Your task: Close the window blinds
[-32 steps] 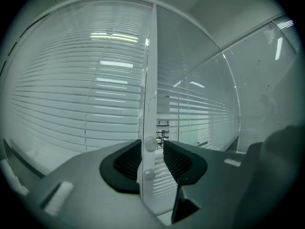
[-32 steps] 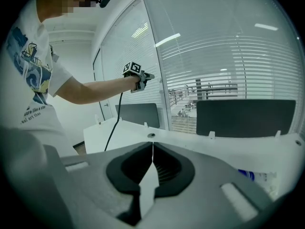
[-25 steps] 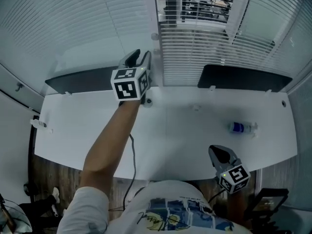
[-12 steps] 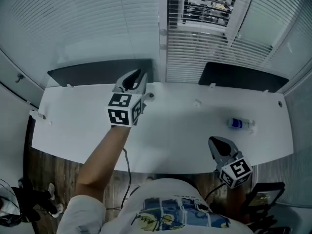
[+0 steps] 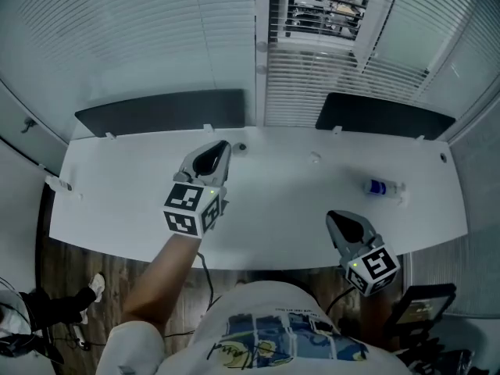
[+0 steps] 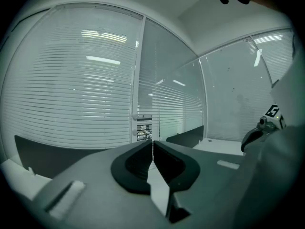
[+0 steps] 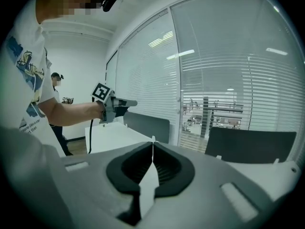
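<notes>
1. Holds the left hand-held gripper (image 5: 222, 147) above the back part of the white counter (image 5: 281, 198), aimed at the window and short of the blinds.
2. Has just been closing its jaws; shows them tip to tip in the left gripper view, with nothing between.
3. Holds the right hand-held gripper (image 5: 334, 217) over the counter's front edge, close to the body and well apart from the left one.
4. Shows those jaws pressed together as well, empty, in the right gripper view.
5. Faces the window blinds (image 5: 312, 92) behind the counter, lowered over the centre pane down to the counter's back edge and touched by neither hand-held gripper.
6. Sees through open slats near the top of that pane into a lit room beyond; cannot judge the tilt of the lower slats for sure from this steep angle.
7. Has a second blind (image 5: 117, 30) left of the white post (image 5: 262, 61), lowered too, with even pale slats.
8. Has dark panels (image 5: 160, 112) standing along the counter's back edge, one on each side of the post.
9. Leaves a small bottle (image 5: 384, 187) lying on the counter's right side, well apart from both hand-held grippers.
</notes>
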`<state>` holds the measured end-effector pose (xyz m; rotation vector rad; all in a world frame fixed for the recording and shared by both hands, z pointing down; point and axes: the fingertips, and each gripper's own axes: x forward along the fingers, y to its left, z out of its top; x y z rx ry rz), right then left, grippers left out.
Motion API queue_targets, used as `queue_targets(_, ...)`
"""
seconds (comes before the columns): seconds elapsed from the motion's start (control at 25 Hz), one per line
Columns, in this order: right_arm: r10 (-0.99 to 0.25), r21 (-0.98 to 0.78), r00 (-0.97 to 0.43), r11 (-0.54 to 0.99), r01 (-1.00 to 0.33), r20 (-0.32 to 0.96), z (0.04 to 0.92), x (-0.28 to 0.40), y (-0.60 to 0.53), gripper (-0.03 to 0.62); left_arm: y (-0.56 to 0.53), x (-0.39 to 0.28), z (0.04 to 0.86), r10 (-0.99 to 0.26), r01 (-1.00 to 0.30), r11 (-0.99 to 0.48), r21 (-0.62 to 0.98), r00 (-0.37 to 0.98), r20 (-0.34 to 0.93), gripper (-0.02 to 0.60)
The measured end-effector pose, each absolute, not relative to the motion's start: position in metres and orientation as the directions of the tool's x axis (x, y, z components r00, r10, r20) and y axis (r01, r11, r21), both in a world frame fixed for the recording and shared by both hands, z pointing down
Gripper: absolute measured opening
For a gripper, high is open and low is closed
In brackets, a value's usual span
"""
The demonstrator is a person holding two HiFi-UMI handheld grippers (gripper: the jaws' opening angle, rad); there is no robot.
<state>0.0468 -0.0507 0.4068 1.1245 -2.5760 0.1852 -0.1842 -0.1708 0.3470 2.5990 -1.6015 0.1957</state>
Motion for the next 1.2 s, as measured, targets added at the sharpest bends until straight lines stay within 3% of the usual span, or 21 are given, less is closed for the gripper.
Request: queue_targets(1.2,-0.701,0.055,-0.636,0.685,-0.726,0.323,0.399,-0.033,0.052,0.005,0.046,-0.212,0.375,-0.707,-0.719,-0.695,0.018,0.687,0.17,0.003)
